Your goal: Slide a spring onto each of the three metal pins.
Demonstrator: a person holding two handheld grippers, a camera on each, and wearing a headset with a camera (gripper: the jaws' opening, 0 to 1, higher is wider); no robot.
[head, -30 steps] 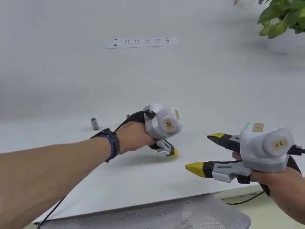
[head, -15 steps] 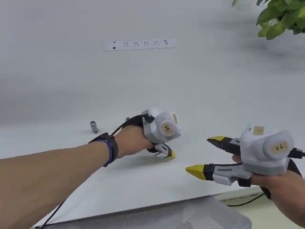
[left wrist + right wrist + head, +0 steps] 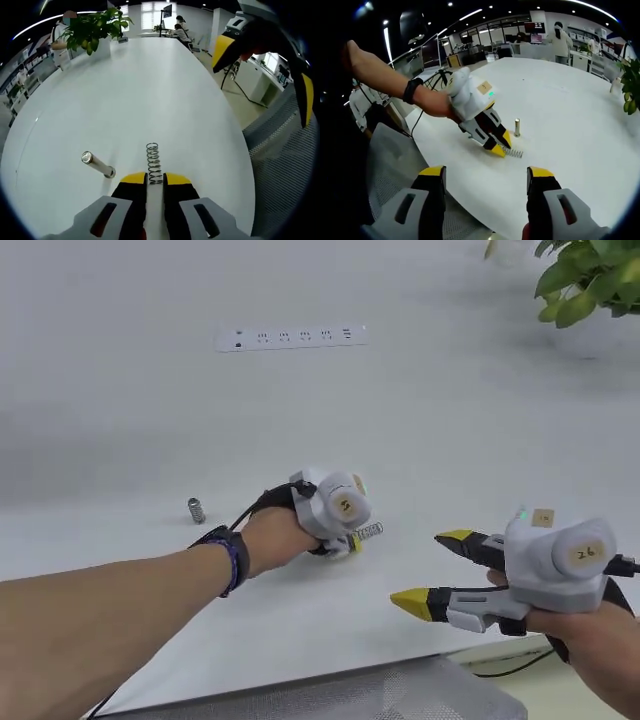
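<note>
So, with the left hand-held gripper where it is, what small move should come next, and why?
Probably lift the coiled metal spring and swing its free end over the short silver metal pin. The left hand-held gripper is shut on the spring's near end, and the pin stands bare close beside it on the white table.
</note>
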